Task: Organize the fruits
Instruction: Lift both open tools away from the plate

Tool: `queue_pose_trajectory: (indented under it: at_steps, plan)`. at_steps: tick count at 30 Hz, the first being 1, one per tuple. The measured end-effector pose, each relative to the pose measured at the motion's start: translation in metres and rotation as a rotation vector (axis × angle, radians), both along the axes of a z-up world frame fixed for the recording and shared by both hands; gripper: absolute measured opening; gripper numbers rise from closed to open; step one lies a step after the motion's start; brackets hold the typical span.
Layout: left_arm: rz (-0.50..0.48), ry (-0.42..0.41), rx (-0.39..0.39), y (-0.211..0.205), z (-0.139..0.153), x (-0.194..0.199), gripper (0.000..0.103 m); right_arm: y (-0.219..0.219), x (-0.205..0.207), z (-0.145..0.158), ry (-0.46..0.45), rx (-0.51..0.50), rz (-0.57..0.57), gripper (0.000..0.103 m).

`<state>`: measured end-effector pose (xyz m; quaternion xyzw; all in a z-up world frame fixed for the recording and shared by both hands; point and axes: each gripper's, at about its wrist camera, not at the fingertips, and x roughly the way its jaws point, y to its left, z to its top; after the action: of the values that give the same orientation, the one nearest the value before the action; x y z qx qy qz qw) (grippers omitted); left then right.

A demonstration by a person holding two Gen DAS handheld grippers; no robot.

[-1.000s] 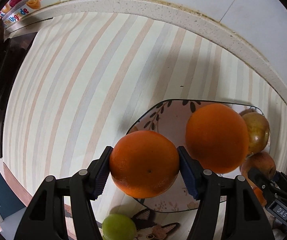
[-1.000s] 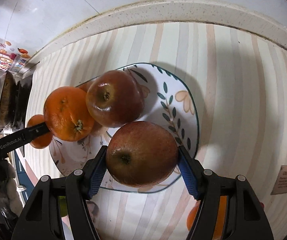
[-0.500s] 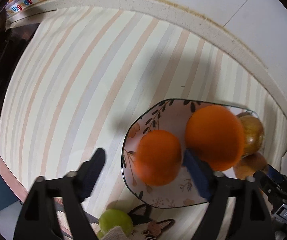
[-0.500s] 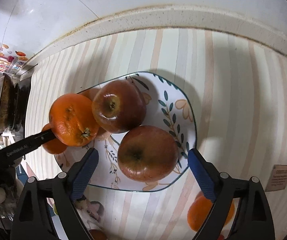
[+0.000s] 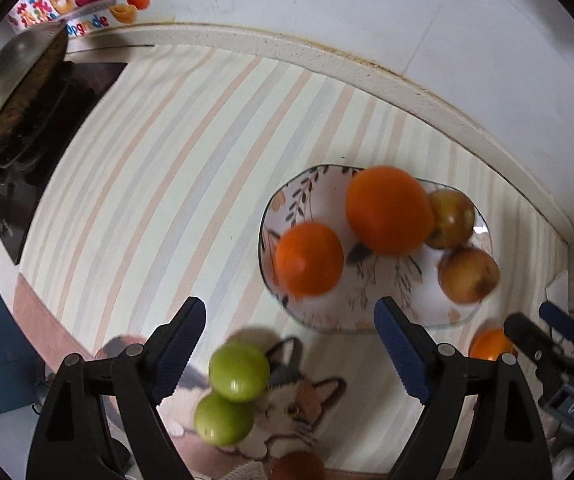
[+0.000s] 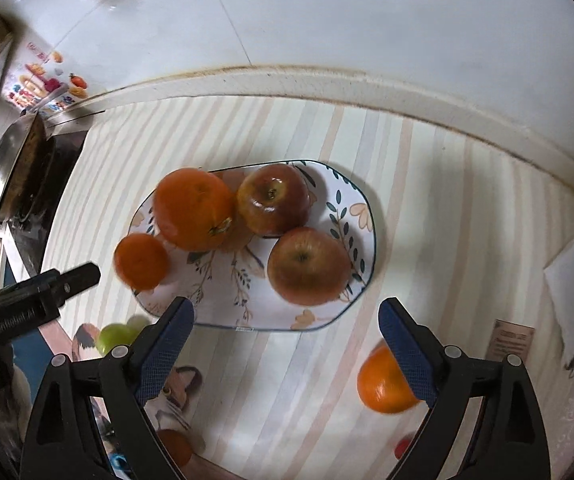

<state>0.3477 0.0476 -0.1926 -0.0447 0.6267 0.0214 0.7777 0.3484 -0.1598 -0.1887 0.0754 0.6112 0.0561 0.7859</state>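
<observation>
A flower-patterned plate (image 5: 387, 296) (image 6: 223, 292) sits on the striped cloth and carries a big orange (image 5: 389, 210) (image 6: 193, 208), a smaller orange (image 5: 309, 258) (image 6: 141, 260) at its left rim and two red apples (image 6: 275, 204) (image 6: 307, 266). My left gripper (image 5: 287, 304) hovers open above the plate's near-left edge, with nothing between its fingers. My right gripper (image 6: 285, 302) is open too, above the near rim in front of the nearer apple. Off the plate lie a loose orange (image 6: 383, 384) (image 5: 489, 344) and two green fruits (image 5: 239, 370) (image 5: 223, 418).
A wok (image 5: 11, 80) sits on a black stove at the far left. A raised ledge (image 6: 327, 80) and tiled wall close the back. A cat-print mat (image 5: 299, 392) lies near the front edge. White paper (image 6: 571, 292) and a small card (image 6: 511, 340) lie at the right.
Both grippers opened and lifted away. The left one let go of the smaller orange and the right one of an apple; both fruits now rest on the plate.
</observation>
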Motion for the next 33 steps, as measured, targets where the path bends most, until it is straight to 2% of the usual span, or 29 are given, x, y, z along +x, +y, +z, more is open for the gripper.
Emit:
queue_pose_trajectory:
  at_steps: [4, 11, 24, 29, 33]
  plan:
    - [-0.021, -0.055, 0.028, -0.005, 0.021, -0.032, 0.086, 0.003, -0.02, 0.023, -0.043, -0.029, 0.007, 0.096]
    - [-0.033, -0.135, 0.03, -0.008, 0.055, -0.067, 0.086, 0.008, -0.056, 0.063, -0.109, -0.06, 0.012, 0.096]
    - [-0.058, -0.223, 0.038, -0.009, 0.105, -0.108, 0.086, 0.013, -0.105, 0.125, -0.215, -0.047, 0.015, 0.096]
    - [-0.06, -0.231, 0.042, -0.009, 0.11, -0.114, 0.086, 0.013, -0.113, 0.138, -0.238, -0.013, 0.013, 0.096]
    - [-0.037, -0.197, 0.043, -0.002, 0.098, -0.116, 0.086, 0.011, -0.112, 0.13, -0.216, 0.013, 0.016, 0.096]
